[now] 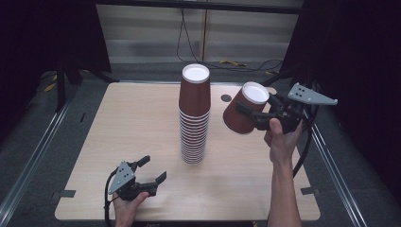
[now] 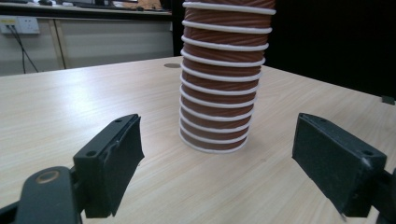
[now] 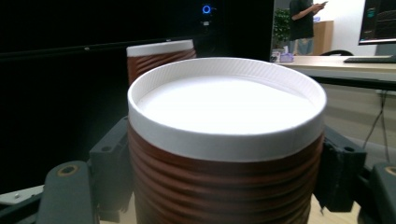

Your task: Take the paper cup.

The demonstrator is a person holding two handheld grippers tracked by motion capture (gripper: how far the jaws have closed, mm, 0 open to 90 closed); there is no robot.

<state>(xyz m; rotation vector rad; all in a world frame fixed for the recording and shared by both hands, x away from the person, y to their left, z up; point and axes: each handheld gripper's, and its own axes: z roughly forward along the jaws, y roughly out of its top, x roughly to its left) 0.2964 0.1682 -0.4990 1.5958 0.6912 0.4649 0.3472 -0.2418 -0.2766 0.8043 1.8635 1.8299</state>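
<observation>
One cup point(image 1: 243, 111) clamped in right claw point(image 1: 255, 113), airborne.

Two bare-armed hands each carry a black gripper, the left gripper point(image 1: 151, 171) and the right gripper point(image 1: 246, 112), with blocky two-jaw fingers, round pivot screws, a grey three-cornered plate with small holes on top, and a black cable trailing behind.

Seen along the right gripper point(image 3: 224, 186): black jaws clamped on either side of a brown ribbed paper cup point(image 3: 224, 186), upside down, its white base uppermost and near the lens. Behind it at upper left, the white-rimmed top of the cup stack point(image 3: 159, 58) against darkness.
</observation>
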